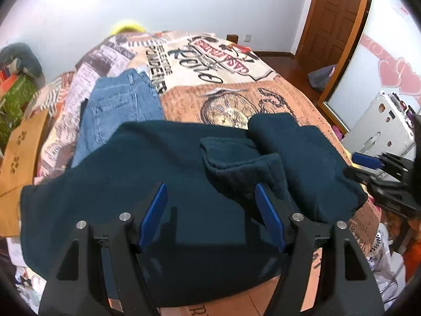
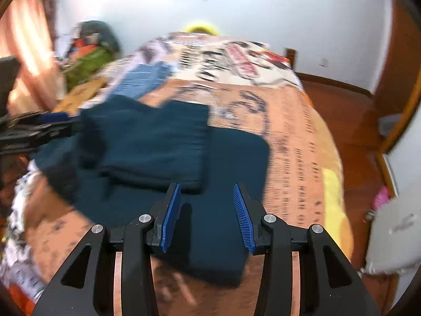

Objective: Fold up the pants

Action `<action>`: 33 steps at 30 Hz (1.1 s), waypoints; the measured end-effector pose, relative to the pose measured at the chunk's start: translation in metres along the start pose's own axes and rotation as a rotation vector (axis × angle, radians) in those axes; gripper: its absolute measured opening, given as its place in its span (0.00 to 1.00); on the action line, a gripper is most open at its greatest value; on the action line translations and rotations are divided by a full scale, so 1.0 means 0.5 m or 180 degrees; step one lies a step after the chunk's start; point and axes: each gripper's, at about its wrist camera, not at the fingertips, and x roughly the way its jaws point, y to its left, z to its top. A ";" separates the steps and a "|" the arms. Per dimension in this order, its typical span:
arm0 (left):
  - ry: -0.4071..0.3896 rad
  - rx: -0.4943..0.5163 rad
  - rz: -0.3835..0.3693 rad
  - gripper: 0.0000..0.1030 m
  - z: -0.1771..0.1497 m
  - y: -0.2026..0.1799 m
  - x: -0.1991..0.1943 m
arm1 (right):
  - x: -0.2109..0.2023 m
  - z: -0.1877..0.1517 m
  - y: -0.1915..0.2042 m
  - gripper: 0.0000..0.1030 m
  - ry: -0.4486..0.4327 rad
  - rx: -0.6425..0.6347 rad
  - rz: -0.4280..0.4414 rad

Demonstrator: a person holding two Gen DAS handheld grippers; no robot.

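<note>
Dark teal pants lie on the bed, with the leg ends folded back on top at the right. My left gripper is open and empty, just above the pants' near part. In the right wrist view the same pants show a folded layer on top; the view is blurred. My right gripper is open and empty above the pants' near edge. The right gripper also shows at the right edge of the left wrist view. The left gripper shows at the left of the right wrist view.
Blue jeans lie beyond the teal pants on the printed bedspread. A brown cardboard box sits at the bed's left. A white appliance, a wooden door and wood floor are at the right.
</note>
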 end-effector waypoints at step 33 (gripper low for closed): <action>-0.0316 -0.0044 0.0117 0.70 -0.022 0.044 -0.081 | 0.022 0.073 0.121 0.42 -0.0171 -0.0264 0.0521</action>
